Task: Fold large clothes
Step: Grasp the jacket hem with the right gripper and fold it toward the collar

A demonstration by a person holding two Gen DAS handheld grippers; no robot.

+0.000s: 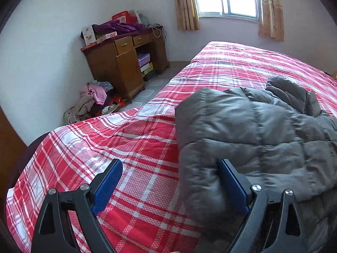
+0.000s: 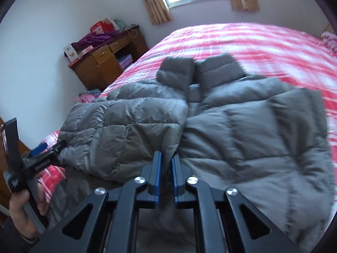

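Grey down jacket [image 2: 210, 118] lies spread on the bed [image 1: 134, 147], over the red plaid bedspread, collar toward the window. My right gripper [image 2: 166, 162] has its jaws nearly together, pinching a fold of the jacket's near hem. My left gripper [image 1: 170, 172] has its jaws wide apart; the jacket's edge bulges in beside the right-hand finger, not clamped.
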